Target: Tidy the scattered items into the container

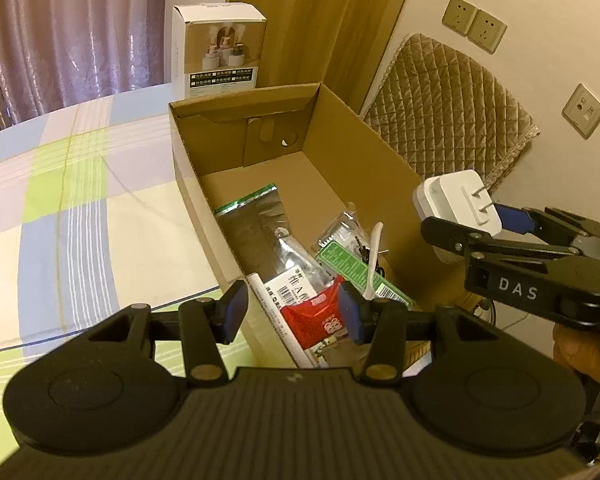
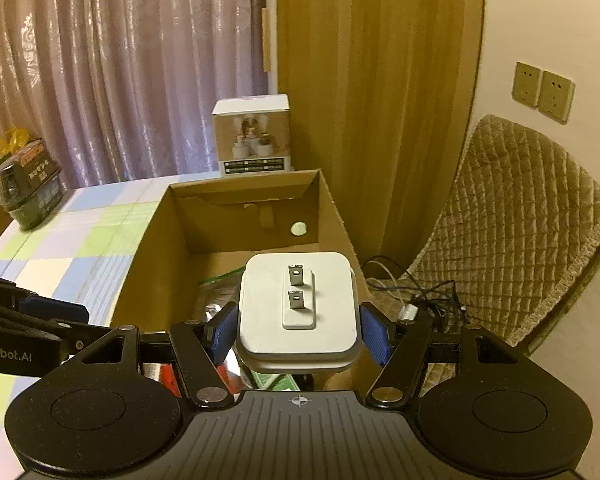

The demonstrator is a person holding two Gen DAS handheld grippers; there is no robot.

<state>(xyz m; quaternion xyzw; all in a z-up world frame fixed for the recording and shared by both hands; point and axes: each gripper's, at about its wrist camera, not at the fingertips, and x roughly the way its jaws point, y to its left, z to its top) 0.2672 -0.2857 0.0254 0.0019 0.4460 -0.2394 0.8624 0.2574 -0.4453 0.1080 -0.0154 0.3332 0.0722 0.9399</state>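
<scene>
Above the right wall of the cardboard box [image 1: 260, 200], the white plug adapter [image 2: 298, 312] is clamped in the right gripper [image 2: 298, 330], so an early release risks a fall outside, while the left gripper [image 1: 292, 312] is parted, empty, over the red packet [image 1: 316, 320].

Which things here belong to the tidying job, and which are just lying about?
Job:
cardboard box
white plug adapter in right tool
red packet
foil bag

Lying about:
white product box
quilted chair cushion
cables
</scene>
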